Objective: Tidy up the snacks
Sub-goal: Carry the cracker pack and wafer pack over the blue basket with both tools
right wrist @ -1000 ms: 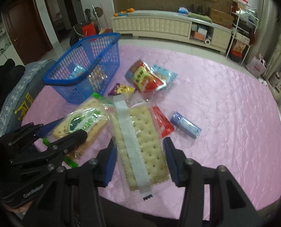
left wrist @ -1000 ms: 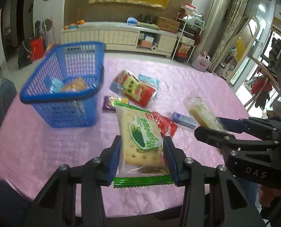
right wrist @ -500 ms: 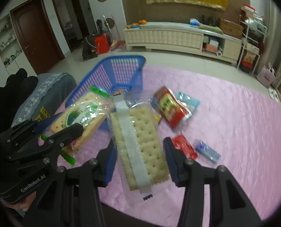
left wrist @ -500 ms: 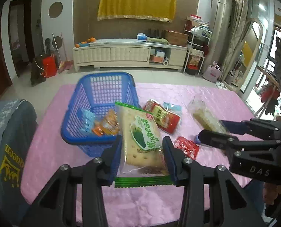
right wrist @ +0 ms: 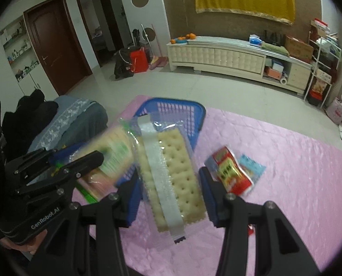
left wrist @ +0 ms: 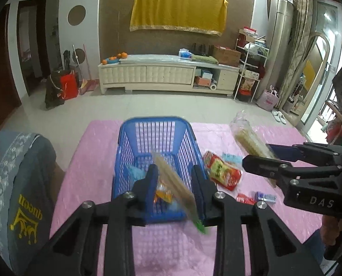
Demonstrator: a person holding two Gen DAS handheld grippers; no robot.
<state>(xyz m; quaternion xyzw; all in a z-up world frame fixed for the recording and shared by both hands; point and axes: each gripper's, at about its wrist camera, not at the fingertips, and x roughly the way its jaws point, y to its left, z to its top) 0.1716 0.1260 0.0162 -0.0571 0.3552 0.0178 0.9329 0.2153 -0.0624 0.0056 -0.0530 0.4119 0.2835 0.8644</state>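
- Left gripper (left wrist: 174,184): jaws have just been closing; the green-label cracker pack (left wrist: 177,188), clamped flat half a second ago, is now seen twisted edge-on and motion-blurred between the pads. Whether it is still pinched or slipping cannot be told.
- Right gripper (right wrist: 171,188): jaws unchanged, closed on the clear cracker pack (right wrist: 171,174), held flat and above the table.
- Blue basket (left wrist: 127,156): now directly beyond the left jaws, closer than a second ago; a few snacks already inside. Judged: left pack about to go in, right pack next.
- Pink tablecloth (left wrist: 79,179): red snack bag (left wrist: 221,170), light-blue packet (left wrist: 231,157), small red packet (left wrist: 245,199) and blue wrapped bar (left wrist: 266,196) remain to be collected.
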